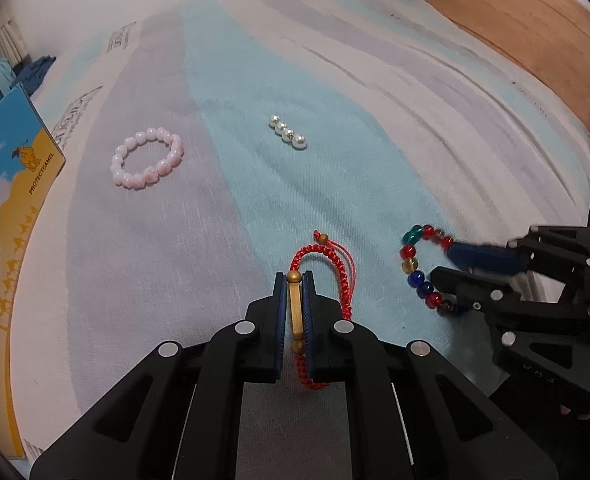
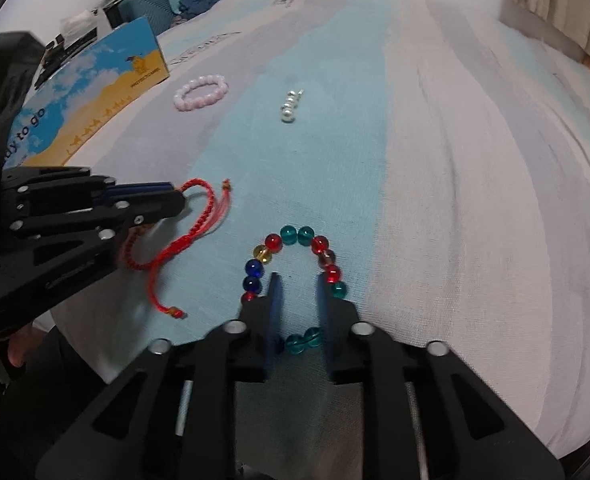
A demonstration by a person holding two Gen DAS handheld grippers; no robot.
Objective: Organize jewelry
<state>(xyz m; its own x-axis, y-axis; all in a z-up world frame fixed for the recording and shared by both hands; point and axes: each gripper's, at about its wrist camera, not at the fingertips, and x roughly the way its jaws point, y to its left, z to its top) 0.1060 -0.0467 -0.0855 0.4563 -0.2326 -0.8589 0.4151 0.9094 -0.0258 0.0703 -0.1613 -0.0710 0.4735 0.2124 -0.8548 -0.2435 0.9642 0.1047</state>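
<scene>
- While the left gripper (image 1: 294, 280) sat clamped on the gold bar (image 1: 295, 312) of the red cord bracelet (image 1: 337, 268), the cord's loop and tasselled ends trailed past its tips onto the bedsheet (image 1: 223, 220).
- Just to its right, the right gripper (image 2: 298, 280) had its jaws apart, standing inside the ring of the glass bead bracelet (image 2: 295, 236), which lay flat on the sheet; two teal beads showed between the fingers, and whether the pads touched any bead could not be told.
- Farther out lay a short pearl string (image 1: 288, 133) on the blue stripe.
- Left of it rested a pink bead bracelet (image 1: 148, 158), well apart.
- Beyond that, at the bed's left edge, lay a blue-and-yellow box (image 2: 95, 100).
</scene>
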